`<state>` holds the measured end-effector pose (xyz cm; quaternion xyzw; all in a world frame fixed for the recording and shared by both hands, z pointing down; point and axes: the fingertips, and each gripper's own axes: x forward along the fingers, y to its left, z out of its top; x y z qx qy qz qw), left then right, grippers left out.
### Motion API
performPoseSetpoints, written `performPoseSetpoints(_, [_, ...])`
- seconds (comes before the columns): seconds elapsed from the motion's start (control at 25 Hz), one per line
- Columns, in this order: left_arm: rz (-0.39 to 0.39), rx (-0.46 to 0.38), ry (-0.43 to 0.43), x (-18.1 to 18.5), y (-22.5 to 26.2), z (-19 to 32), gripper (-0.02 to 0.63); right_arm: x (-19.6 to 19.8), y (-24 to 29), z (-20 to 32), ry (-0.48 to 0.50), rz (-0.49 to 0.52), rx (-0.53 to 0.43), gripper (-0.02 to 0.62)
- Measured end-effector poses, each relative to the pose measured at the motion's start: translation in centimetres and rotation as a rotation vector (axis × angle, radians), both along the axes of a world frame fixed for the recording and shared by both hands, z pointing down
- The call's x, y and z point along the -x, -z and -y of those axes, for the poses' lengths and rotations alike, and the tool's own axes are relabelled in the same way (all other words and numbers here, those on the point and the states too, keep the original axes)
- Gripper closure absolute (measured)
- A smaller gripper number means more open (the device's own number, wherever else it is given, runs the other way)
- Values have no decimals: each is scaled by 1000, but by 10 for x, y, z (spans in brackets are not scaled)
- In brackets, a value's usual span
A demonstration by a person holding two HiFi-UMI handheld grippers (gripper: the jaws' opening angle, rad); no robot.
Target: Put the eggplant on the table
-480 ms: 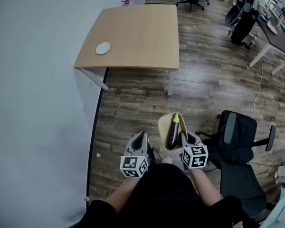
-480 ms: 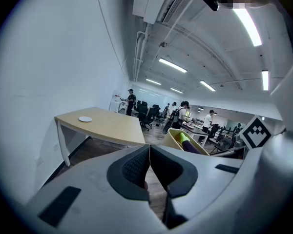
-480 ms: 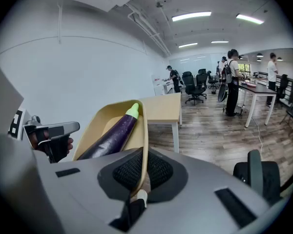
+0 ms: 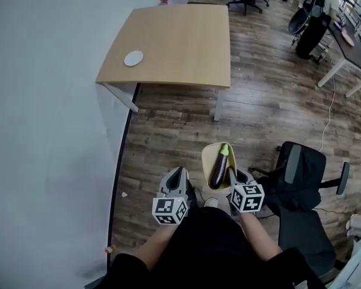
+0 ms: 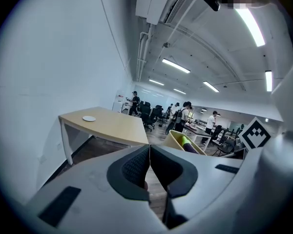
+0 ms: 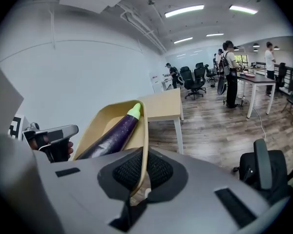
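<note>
A purple eggplant (image 4: 219, 167) with a light green stem lies in a shallow tan tray (image 4: 208, 156). My right gripper (image 4: 233, 176) is shut on the tray's near rim and holds it in the air over the wooden floor. In the right gripper view the eggplant (image 6: 112, 132) rests along the tray (image 6: 98, 123), whose rim runs between the jaws of my right gripper (image 6: 140, 172). My left gripper (image 4: 179, 174) is shut with nothing in it, left of the tray; the left gripper view shows the jaws of my left gripper (image 5: 149, 165) closed together. The light wooden table (image 4: 180, 53) stands farther ahead.
A small white disc (image 4: 133, 58) lies on the table's left part. A white wall runs along the left. A black office chair (image 4: 301, 173) stands close on my right. More chairs, desks and people are at the far right of the room.
The view has shifted slightly, so the table sits a little lower in the head view. Both grippers and the tray keep their places.
</note>
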<state>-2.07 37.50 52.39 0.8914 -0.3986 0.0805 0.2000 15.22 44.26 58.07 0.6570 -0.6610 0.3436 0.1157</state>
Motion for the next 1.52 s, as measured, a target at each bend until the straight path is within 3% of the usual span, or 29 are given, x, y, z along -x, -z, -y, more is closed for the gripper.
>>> performPoseSetpoints(0.6, [-69, 18, 56, 26, 0, 120, 591, 26, 15, 128, 87, -54, -4, 534])
performPoseSetpoints(1.08, [-119, 8, -5, 65, 2, 221, 591, 80, 23, 242, 110, -100, -15, 532])
performPoseSetpoints(1.52, [-136, 15, 17, 90, -3, 282, 591, 95, 19, 296, 84, -107, -3, 534])
